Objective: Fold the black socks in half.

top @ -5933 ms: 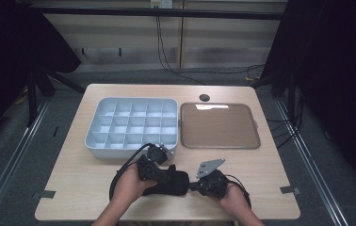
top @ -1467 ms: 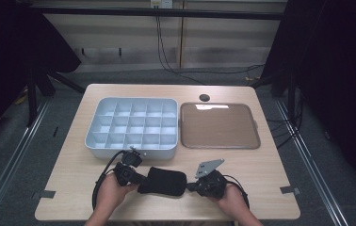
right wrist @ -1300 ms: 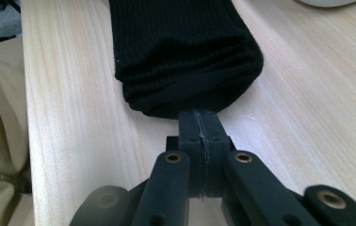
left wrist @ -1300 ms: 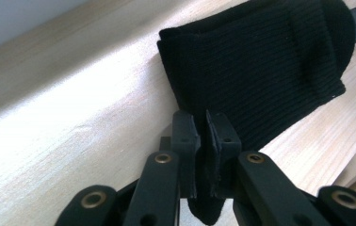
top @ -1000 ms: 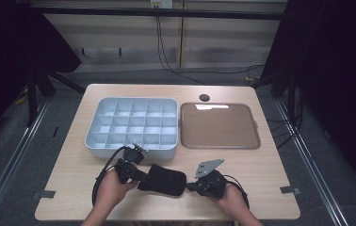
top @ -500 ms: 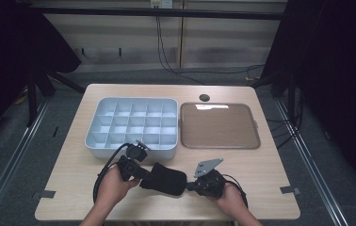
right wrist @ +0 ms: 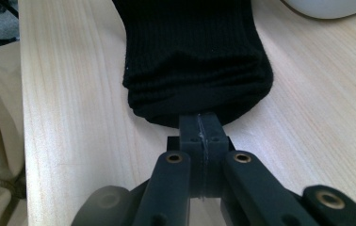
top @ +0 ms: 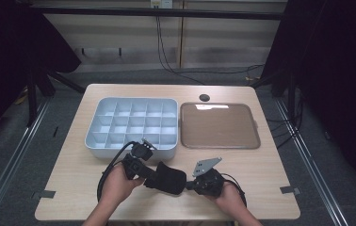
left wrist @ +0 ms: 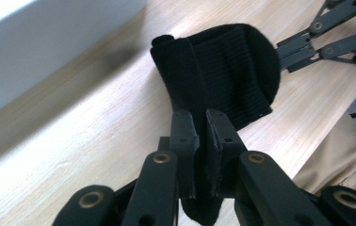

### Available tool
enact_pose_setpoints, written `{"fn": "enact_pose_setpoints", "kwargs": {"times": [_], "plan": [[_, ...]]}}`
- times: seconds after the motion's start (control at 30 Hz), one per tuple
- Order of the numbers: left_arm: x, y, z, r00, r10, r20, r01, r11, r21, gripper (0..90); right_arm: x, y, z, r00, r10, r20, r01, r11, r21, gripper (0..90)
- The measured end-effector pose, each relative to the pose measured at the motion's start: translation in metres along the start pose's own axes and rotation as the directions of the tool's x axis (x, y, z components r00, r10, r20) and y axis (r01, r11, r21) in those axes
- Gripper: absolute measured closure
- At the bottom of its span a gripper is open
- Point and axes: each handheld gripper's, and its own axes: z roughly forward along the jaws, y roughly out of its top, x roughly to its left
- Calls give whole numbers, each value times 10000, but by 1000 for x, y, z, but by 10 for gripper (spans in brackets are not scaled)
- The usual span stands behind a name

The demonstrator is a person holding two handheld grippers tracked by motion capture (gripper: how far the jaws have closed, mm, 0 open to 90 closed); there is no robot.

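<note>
Shifted a little up and toward the organiser since a second and a half ago: left gripper [top: 149, 180], with the near end of the black sock [top: 169, 178] raised along with it; right gripper [top: 191, 184] unmoved at the sock's other end. Left jaws closed down on a fold of the black knit, pads pinching cloth, seen plainly in the left gripper view [left wrist: 200, 136]. Right jaws pressed fully together in the right gripper view [right wrist: 200, 129], tips at the rounded end of the sock [right wrist: 195, 61], seemingly nipping its edge. Sock stretched between both tools, low over the table's front edge, just in front of the pale blue compartment tray [top: 93, 134]. Every visible compartment of that tray bare, divided into a grid of small square cells. Beside it on the right, touching or nearly so, a shallow brown tray [top: 251, 141], also with nothing in it. Small dark round hole [top: 205, 97] near the back edge. Light wooden tabletop [top: 270, 174], tape markers on the floor at both front corners. Beyond: grey floor, metal rails along both sides, black curtains, cables trailing down a pale back wall.
</note>
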Motion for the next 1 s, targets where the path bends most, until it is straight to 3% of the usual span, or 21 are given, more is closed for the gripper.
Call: {"fn": "enact_pose_setpoints", "kwargs": {"times": [0.57,1.0], "plan": [[-16,15,13,9986,361,380,-364,9993,68,825,1,2,2,9999,-120,-36,120,9999,-1,900],[-19,21,26,9968,271,750,-270,9996,-18,825,0,3,4,10000,-61,-55,62,10000,36,900]]}}
